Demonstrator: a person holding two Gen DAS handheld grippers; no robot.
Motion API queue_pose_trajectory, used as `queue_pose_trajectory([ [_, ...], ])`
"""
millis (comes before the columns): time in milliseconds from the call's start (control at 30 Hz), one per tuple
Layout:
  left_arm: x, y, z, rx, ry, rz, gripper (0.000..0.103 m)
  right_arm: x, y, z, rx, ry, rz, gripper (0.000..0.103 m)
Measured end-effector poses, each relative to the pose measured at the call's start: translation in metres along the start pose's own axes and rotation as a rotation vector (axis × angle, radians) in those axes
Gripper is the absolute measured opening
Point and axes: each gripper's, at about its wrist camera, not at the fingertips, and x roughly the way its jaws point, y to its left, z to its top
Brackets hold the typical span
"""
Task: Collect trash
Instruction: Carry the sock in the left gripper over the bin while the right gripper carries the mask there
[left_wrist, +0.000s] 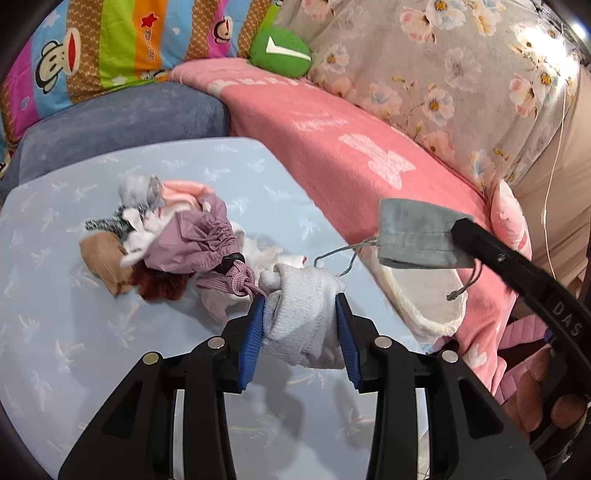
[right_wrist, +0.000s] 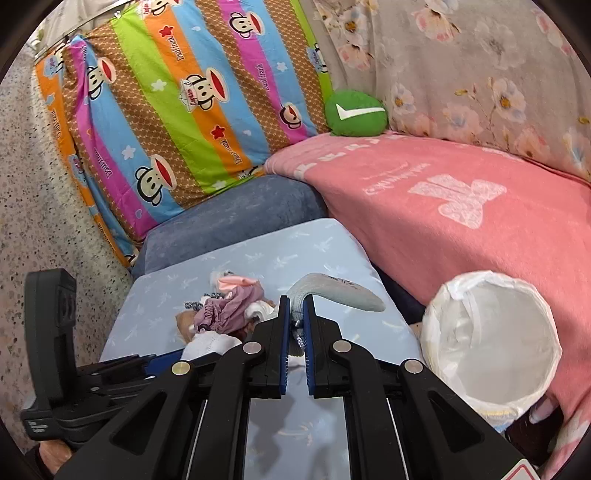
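"DAS" on right hand-held gripper (left_wrist: 458, 230), "Captain" and "Paul Frank" on striped monkey pillow (right_wrist: 177, 110)

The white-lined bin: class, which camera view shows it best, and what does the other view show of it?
The right wrist view. There the white-lined bin shows its whole round rim and open inside, beside the pink blanket. The left wrist view shows only part of its rim, half hidden behind the grey pouch held by the right gripper.

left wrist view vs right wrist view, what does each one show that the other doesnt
Only the left wrist view shows the left gripper shut on a white knitted sock, plus the grey pouch's drawstrings.

Only the right wrist view shows the round bin's white plastic liner fully open, and speckled floor.

Both show the right gripper shut on the grey drawstring pouch, the pile of small clothes and the green round cushion.
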Motion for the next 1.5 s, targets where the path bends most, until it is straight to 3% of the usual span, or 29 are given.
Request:
queue_pose_trajectory([
  [233, 0.033, 0.009, -0.04, -0.002, 0.084, 0.021, 0.039, 0.004, -0.015, -0.027, 0.016, 0.048, -0.016, 0.008],
  [567, 0.031, 0.016, -0.075, -0.016, 0.144, 0.069, 0.048, 0.007, -0.016, -0.054, 0.033, 0.084, -0.018, 0.008],
  [767, 0.035, 0.017, -0.078, -0.033, 0.153, 0.082, 0.048, 0.005, -0.015, -0.058, 0.033, 0.087, -0.02, 0.008],
  [1033, 0.049, -0.006, -0.069, 0.048, 0.137, 0.107, 0.047, 0.001, -0.019, -0.06, 0.04, 0.077, -0.019, 0.008],
  [1133, 0.06, -0.007, -0.069, 0.058, 0.156, 0.132, 0.038, 0.0, -0.021, -0.061, 0.043, 0.08, -0.017, 0.008],
  [1200, 0.06, -0.009, -0.069, 0.058, 0.162, 0.123, 0.027, -0.001, -0.024, -0.062, 0.043, 0.082, -0.016, 0.008],
  [1267, 0.055, -0.012, -0.067, 0.061, 0.163, 0.098, 0.022, -0.002, -0.026, -0.061, 0.046, 0.082, -0.016, 0.008],
  [1500, 0.026, -0.039, -0.056, 0.095, 0.115, 0.012, 0.02, -0.012, -0.039, -0.054, 0.068, 0.052, -0.023, 0.008],
])
